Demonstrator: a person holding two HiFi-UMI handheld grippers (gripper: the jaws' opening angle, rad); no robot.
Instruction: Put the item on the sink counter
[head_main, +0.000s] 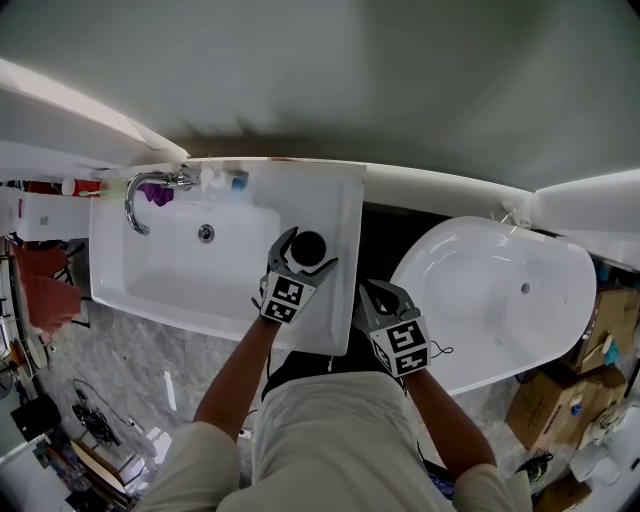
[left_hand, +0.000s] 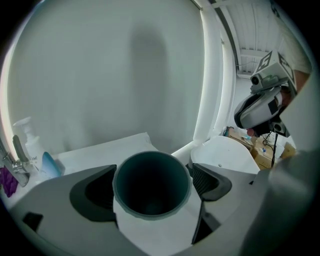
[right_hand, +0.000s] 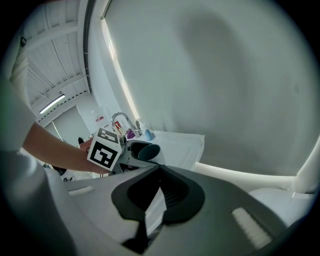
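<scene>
Cup (head_main: 308, 246), dark teal, upright and empty as far as its open mouth shows, stands on the flat right-hand part of the white sink tabletop (head_main: 338, 195), just beside the basin (head_main: 190, 275). The left hand-held gripper (head_main: 311, 250) brackets it with jaws spread wide; the left gripper view shows a gap on each side of the rim, so the pads do not seem to press on it. The right hand-held gripper (head_main: 383, 293) hangs off the tabletop's right edge, jaws pressed together on nothing.

By my reading this is the release: the cup is already set down. The next move calls for drawing the left hand-held gripper straight back without either jaw clipping the rim and tipping the cup.

The faucet (head_main: 140, 198), a purple object (head_main: 157, 193) and a pump bottle (left_hand: 31, 145) sit at the back left, well apart. The bathtub (head_main: 500, 290) lies to the right. Nothing blocks the way out.
</scene>
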